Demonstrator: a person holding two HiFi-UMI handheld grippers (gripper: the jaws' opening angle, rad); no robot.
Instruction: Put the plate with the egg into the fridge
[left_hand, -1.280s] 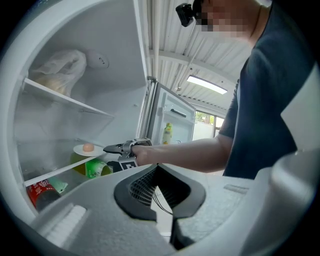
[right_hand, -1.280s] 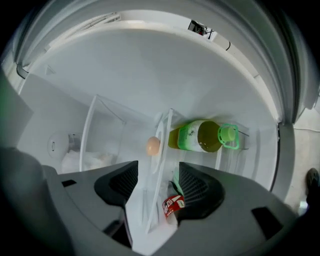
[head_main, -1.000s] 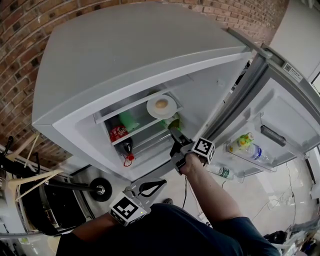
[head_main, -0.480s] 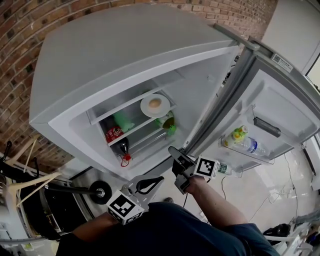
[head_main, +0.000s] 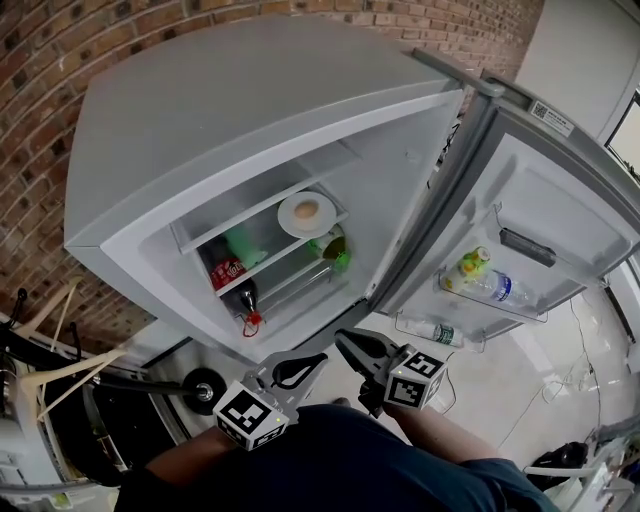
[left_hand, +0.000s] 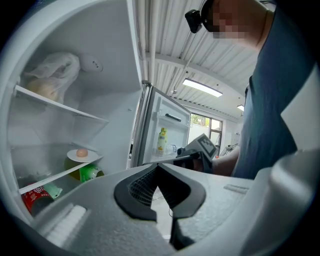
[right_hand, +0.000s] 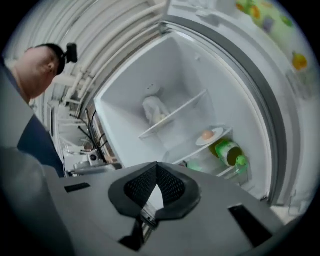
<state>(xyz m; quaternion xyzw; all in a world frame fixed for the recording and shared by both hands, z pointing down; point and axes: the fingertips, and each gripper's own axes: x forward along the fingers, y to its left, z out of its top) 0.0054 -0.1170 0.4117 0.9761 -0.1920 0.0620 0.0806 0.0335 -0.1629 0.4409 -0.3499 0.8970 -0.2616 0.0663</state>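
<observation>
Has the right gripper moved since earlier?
Yes. The right gripper has drawn back from the plate on the fridge shelf, toward the person, its empty jaws closing shut.

Wears a dark blue short-sleeved shirt (head_main: 330, 462) behind the tongs. Bears white cubes (head_main: 250, 418) with black square markers behind left gripper (head_main: 318, 362) and right gripper (head_main: 345, 340), with black ribbed pads (right_hand: 139, 187) at the grey tips.

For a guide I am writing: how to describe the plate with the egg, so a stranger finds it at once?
Look into the open grey fridge. On the shelf above the green bottle sits the plate. It alone is white, round and flat, carrying one pale egg.
</observation>
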